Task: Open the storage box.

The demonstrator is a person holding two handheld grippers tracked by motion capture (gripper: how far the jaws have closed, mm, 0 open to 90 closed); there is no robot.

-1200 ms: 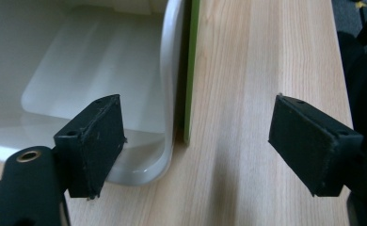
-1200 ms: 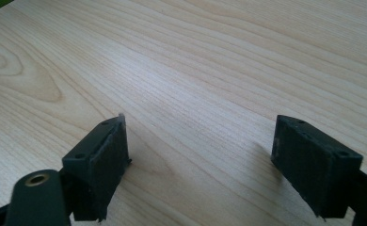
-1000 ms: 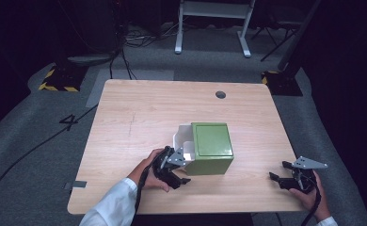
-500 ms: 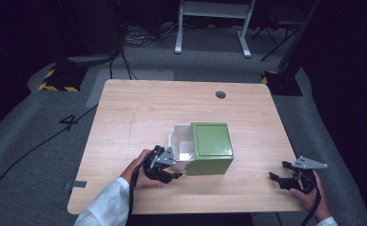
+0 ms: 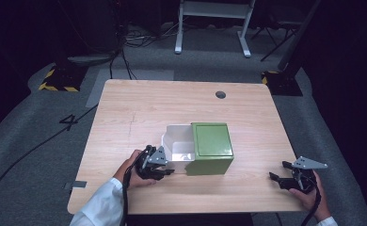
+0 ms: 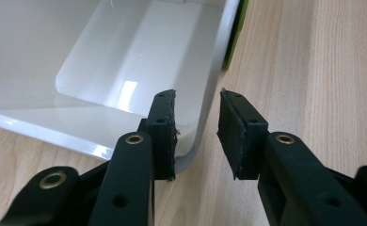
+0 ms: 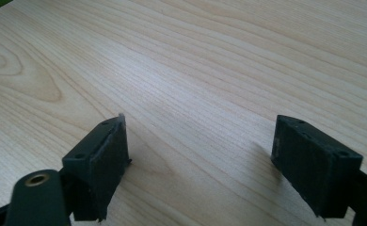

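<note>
Dark floor and trailing cables ring a pale wooden table [image 5: 139, 108], where a green box [image 5: 212, 147] sits a little toward the front edge, right of the middle. A white drawer-like tray [image 5: 179, 143] sticks out of its left side, farther out than half a second ago, when less of the white showed. The left gripper [image 5: 165, 169] has drawn back toward the front-left along with it; in the left gripper view its jaws straddle the tray's near wall [image 6: 209, 99], one pad [image 6: 165, 134] inside and one outside, with a gap showing at the outer pad, so the grip looks loosened rather than pinched. The right gripper [image 5: 278, 179] rests near the front-right corner as before, jaws spread wide over bare wood, holding nothing.
</note>
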